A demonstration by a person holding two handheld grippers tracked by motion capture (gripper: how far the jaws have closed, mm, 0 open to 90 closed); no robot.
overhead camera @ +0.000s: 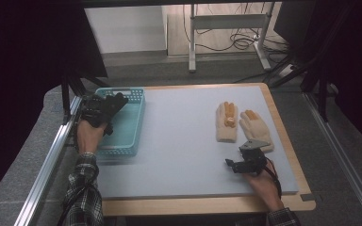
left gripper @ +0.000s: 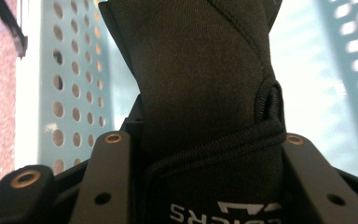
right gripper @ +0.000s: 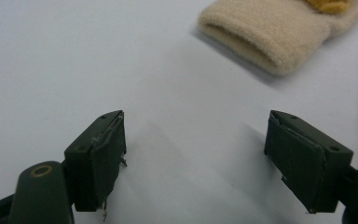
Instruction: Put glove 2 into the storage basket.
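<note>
Two cream gloves (overhead camera: 242,125), one black glove (overhead camera: 109,106), one teal basket (overhead camera: 132,123).

The black glove (left gripper: 205,93) I hold is crumpled and upright, pinched between my fingers above the teal basket (overhead camera: 132,117).

Black fabric item (left gripper: 205,93) clamped between 2 jaws at frame centre; white lettering at bottom; teal perforated basket (left gripper: 70,93) behind, left.

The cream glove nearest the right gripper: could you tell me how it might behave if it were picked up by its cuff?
The cream glove looks like thick knit lying flat, so it would probably droop from the cuff. It is likely light and would not roll. The fuzzy cuff should grip well between the open right gripper.
</note>
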